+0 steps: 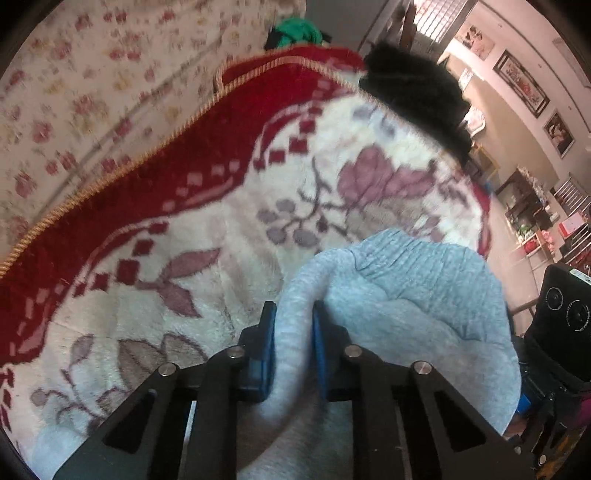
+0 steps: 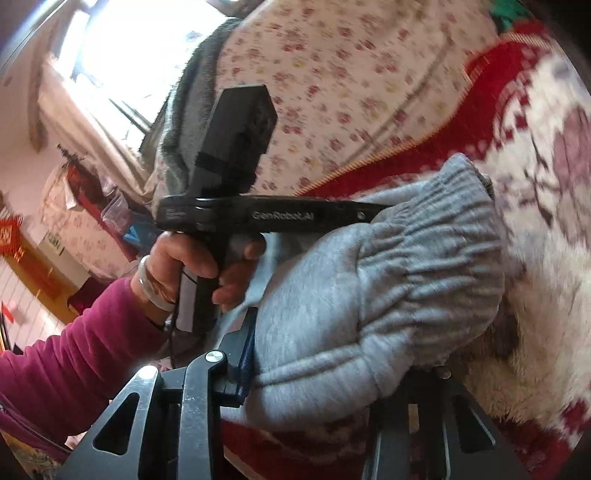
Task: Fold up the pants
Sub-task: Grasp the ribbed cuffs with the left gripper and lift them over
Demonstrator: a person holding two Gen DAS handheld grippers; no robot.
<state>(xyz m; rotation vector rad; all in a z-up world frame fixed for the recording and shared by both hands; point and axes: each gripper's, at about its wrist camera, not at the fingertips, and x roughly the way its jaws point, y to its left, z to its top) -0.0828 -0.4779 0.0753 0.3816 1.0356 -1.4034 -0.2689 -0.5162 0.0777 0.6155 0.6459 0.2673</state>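
Observation:
The grey pants [image 1: 413,295] hang bunched above a red and cream floral blanket [image 1: 207,229]. My left gripper [image 1: 293,314] is shut on a thick fold of the grey fabric, blue pads on either side of it. In the right wrist view the pants' gathered elastic waistband [image 2: 424,258] fills the middle. My right gripper [image 2: 332,369] is shut on the pants; its left blue pad [image 2: 246,354] shows, the right finger is hidden under cloth. The left gripper's black body [image 2: 288,216] reaches into the fabric from the left, held by a hand.
A flowered sheet [image 1: 85,92] lies beyond the blanket's gold-trimmed edge. A black furry garment [image 1: 417,96] and a green cloth [image 1: 299,33] lie at the far end. The person's magenta sleeve [image 2: 74,354] is at lower left. Shelves and furniture [image 1: 539,221] stand on the right.

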